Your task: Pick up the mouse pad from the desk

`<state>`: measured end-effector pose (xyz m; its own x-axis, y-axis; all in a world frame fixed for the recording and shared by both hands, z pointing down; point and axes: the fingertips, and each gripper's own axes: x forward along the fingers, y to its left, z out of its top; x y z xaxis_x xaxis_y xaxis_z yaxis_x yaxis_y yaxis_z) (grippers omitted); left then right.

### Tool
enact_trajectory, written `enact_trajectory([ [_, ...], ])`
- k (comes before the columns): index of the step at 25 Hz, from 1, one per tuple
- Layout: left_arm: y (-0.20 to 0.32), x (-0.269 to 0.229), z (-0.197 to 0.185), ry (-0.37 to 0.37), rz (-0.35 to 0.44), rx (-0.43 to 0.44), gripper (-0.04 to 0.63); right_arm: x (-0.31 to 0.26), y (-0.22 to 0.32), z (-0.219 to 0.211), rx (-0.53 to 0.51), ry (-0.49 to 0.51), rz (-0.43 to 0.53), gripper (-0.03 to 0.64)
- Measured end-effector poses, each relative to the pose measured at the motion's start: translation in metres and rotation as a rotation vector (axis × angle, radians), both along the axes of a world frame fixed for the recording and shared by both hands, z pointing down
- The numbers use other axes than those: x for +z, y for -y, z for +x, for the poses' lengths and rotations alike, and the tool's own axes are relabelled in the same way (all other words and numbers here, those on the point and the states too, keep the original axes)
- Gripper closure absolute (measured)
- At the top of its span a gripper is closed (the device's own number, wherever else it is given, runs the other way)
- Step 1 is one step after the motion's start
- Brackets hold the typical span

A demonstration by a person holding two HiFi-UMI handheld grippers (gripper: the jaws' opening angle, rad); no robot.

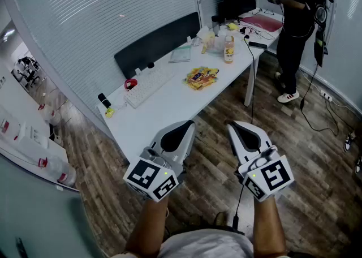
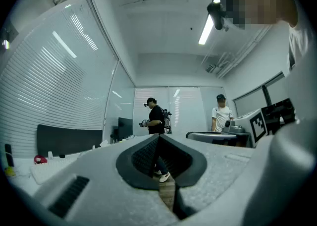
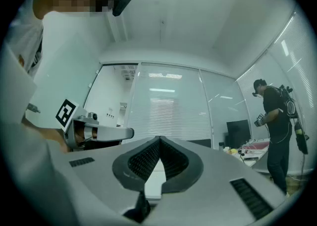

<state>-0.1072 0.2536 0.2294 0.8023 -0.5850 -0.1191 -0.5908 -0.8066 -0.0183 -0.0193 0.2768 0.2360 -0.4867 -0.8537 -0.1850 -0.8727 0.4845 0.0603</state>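
You haven't started on the task yet: your left gripper [image 1: 182, 132] and right gripper [image 1: 242, 132] are both clenched on nothing. They sit side by side at the lower middle of the head view, over the wooden floor [image 1: 317, 155] and short of the desk [image 1: 164, 110]. The mouse pad [image 1: 264, 23], which I take to be the flat pink sheet at the desk's far end in the upper right, lies untouched and well apart from both, so the approach, opening and grasp are all still to do.

Mouse pad [image 1: 181, 54] looks like a thin, pale grey-green rectangle. It's lying flat on the white desk [image 1: 169, 107], right up by the dark panel [image 1: 158, 42] at the back and a bit past the keyboard [image 1: 148, 86]. Nothing's touching it.
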Motion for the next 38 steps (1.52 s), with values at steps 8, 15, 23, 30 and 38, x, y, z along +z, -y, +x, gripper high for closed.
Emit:
enact_trajectory([
  [8, 0.005, 0.001, 0.007, 0.005, -0.003, -0.010, 0.580, -0.002, 0.002, 0.009, -0.017, 0.017, -0.001, 0.604],
  [15, 0.009, 0.005, 0.017, 0.011, -0.005, -0.031, 0.580, 0.001, 0.006, 0.024, -0.034, 0.029, -0.006, 0.604],
  [23, 0.012, 0.010, 0.027, 0.016, -0.005, -0.096, 0.580, 0.005, 0.011, 0.048, -0.063, 0.038, -0.003, 0.604],
  [30, 0.015, 0.022, 0.035, 0.032, -0.013, -0.131, 0.580, 0.014, 0.018, 0.063, -0.082, 0.032, -0.007, 0.604],
  [38, 0.046, 0.023, 0.036, 0.025, -0.016, -0.156, 0.580, 0.020, 0.048, 0.069, -0.087, 0.017, -0.016, 0.604],
])
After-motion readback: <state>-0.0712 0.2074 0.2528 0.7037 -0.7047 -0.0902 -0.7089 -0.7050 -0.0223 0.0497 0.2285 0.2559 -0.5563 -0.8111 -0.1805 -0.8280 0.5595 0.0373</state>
